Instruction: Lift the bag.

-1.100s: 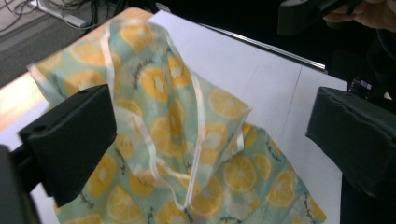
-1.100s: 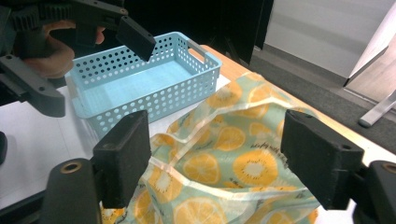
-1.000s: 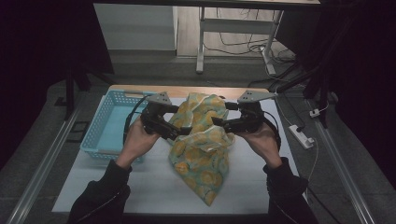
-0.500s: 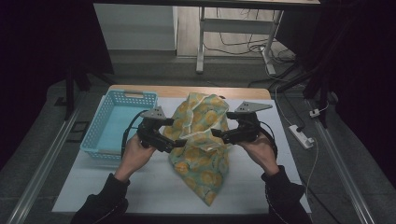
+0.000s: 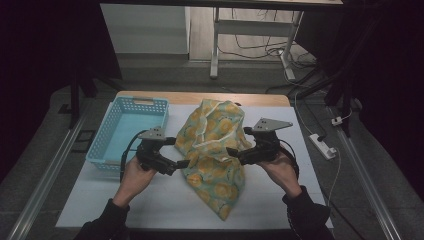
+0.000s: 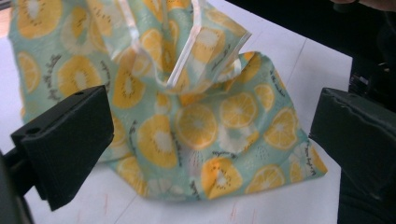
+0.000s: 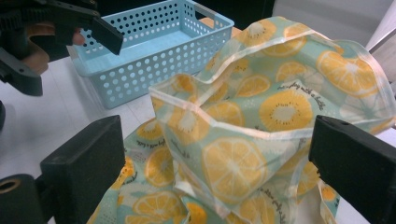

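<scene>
Jaws of both grippers wide beside fruit-print cloth (image 5: 212, 150); blue basket (image 5: 127, 132) bare inside.

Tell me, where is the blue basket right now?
In the high view the blue basket sits on the white table at the left, just left of the fruit-print cloth and beyond the left tongs.

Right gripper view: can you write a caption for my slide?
Open right gripper facing a crumpled fruit-print cloth, with a blue basket behind.
</scene>
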Action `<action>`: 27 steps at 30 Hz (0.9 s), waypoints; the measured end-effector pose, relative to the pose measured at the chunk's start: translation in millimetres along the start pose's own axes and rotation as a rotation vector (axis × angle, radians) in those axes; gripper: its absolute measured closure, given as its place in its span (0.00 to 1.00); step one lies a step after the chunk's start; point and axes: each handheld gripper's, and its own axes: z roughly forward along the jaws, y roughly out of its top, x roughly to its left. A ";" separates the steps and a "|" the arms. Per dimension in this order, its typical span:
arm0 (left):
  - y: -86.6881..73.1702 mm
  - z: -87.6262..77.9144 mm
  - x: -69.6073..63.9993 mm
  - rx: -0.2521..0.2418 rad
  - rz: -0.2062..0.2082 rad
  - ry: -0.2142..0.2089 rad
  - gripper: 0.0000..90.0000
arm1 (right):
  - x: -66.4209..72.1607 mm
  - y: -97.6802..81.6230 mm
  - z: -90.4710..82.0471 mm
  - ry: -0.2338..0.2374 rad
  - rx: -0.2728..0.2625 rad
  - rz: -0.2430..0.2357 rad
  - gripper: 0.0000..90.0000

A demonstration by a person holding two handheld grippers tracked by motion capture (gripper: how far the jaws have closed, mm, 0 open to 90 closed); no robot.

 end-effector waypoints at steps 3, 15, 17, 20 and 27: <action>-4.8 -4.3 -1.8 -0.006 -0.006 0.004 0.00 | 1.3 -4.1 -3.2 -0.007 0.003 -0.007 0.04; -24.7 -22.9 -12.7 -0.015 -0.027 0.030 0.00 | 11.1 -19.7 -13.4 -0.010 0.016 -0.024 0.00; -29.2 -25.8 -14.0 -0.021 -0.036 0.031 0.00 | 13.4 -22.2 -16.6 -0.015 0.013 -0.027 0.00; -35.8 -30.1 -16.5 -0.021 -0.038 0.042 0.00 | 16.7 -27.6 -22.6 -0.027 0.011 -0.028 0.00; -54.7 -43.0 -19.2 -0.031 -0.064 0.079 0.00 | 17.7 -44.8 -40.3 -0.058 0.011 -0.011 0.00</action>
